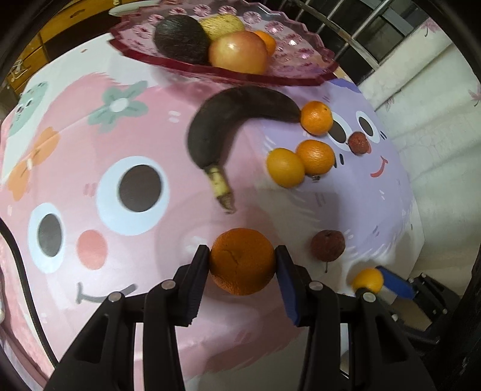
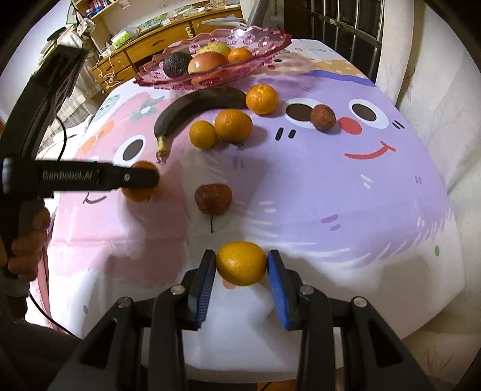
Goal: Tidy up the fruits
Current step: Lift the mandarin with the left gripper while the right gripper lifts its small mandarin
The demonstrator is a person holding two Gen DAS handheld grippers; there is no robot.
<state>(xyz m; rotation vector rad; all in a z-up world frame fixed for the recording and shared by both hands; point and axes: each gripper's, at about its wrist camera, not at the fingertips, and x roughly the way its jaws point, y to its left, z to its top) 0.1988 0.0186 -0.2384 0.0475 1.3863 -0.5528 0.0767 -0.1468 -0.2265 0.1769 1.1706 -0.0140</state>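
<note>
My left gripper [image 1: 242,252] is shut on a deep-orange tangerine [image 1: 243,264], held just above the pink part of the tablecloth. My right gripper [image 2: 241,255] is shut on a smaller yellow-orange tangerine [image 2: 241,266] near the table's front edge. At the far end stands a pink scalloped fruit tray [image 1: 300,64] [image 2: 264,45] holding an avocado [image 1: 180,39], an apple [image 1: 239,52], a yellow fruit and a tangerine. A blackened banana [image 1: 234,120] lies in front of the tray. Three loose tangerines [image 1: 315,157] rest beside it.
Two wrinkled brown-red fruits lie on the cloth, one near me [image 2: 212,198] and one farther back [image 2: 322,117]. A hand [image 2: 27,237] holds the left tool at the left edge. A wooden sideboard [image 2: 156,42] stands behind the table, a barred window [image 2: 345,27] to the right.
</note>
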